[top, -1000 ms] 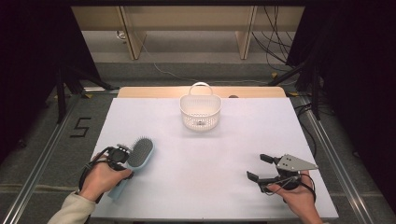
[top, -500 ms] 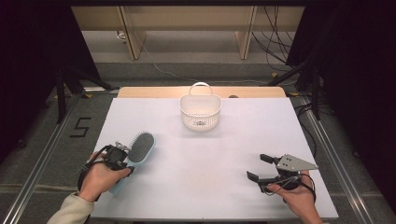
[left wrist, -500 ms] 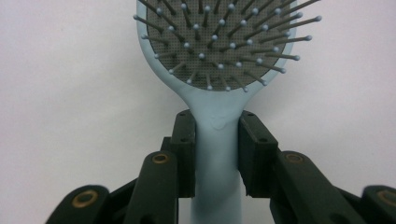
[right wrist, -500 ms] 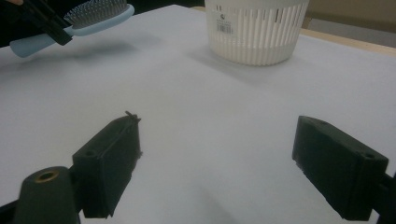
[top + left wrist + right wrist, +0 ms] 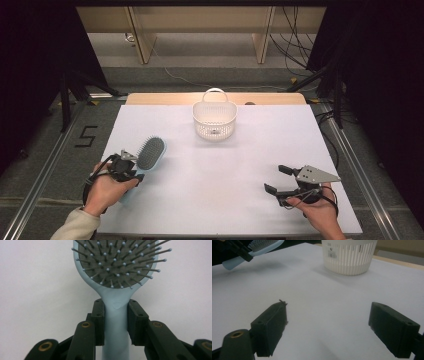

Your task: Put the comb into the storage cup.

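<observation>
Left gripper: held in the person's left hand near the table's front-left corner; jaws clamped on the neck of the brush, one pad on each side of the handle just below the head, as seen in the left gripper view.

Brush: pale blue paddle brush with a dark grey pad and ball-tipped pins. In the high view its head points away from the person, toward the table's far side, pins facing up; the handle runs back through the jaws toward the person. In the right gripper view it hangs above the sheet with a soft shadow beneath it, so it appears lifted clear of the surface.

Right gripper: held in the right hand near the front-right corner, grey plate on top; jaws wide apart with nothing between them. In the right gripper view, only bare sheet lies between its two pads.

Basket: white slotted plastic, with a loop handle at its far side; stands upright at the far middle of the table, well apart from both grippers.

Table: covered with a white sheet; a wooden edge shows along the far side.
</observation>
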`<state>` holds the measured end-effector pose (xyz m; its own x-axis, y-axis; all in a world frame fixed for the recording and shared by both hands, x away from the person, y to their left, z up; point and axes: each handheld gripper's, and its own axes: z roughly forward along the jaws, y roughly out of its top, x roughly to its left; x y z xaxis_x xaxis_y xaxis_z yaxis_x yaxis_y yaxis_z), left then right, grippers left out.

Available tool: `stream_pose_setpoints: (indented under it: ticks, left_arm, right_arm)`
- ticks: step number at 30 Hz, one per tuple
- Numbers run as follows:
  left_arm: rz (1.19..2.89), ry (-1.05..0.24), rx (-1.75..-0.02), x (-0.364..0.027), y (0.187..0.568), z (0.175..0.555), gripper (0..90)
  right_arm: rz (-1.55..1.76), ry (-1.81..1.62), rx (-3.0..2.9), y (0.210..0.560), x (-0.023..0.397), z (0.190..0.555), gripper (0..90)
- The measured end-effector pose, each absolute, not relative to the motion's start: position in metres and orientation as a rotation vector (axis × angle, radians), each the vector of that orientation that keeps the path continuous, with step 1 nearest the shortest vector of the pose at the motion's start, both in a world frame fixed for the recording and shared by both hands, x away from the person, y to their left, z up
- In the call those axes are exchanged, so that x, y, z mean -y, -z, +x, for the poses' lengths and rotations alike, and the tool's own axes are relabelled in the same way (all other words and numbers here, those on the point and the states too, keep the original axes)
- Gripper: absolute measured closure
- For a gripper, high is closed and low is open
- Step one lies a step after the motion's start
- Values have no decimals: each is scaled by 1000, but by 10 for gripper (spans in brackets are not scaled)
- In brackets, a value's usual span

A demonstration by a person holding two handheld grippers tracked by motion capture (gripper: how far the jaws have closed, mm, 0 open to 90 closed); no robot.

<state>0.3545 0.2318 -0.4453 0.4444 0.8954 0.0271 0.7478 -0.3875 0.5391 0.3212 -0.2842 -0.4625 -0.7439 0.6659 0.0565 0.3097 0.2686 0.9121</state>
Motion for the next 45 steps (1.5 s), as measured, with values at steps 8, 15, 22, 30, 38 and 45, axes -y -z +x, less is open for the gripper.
stream_pose_setpoints:
  ticks: [8,15,22,30,38,45]
  left_arm:
    - [2231,-467,-1332,-234,444,355,702]
    - [2207,-491,-1308,-235,444,354,702]
    - [2197,-477,-1288,-234,445,354,702]
    - [2178,-511,-1272,-234,444,354,702]
    - [2151,-525,-1261,-234,443,354,702]
    - [2129,-544,-1238,-233,441,354,702]
  right_arm:
    - [889,-1468,-2207,463,284,321,161]
    - [890,-1468,-2206,463,284,321,161]
    - [890,-1469,-2206,462,284,321,161]
    - [887,-1473,-2206,463,284,321,159]
    - [884,-1476,-2205,462,284,321,157]
    - [882,-1476,-2202,463,284,321,155]
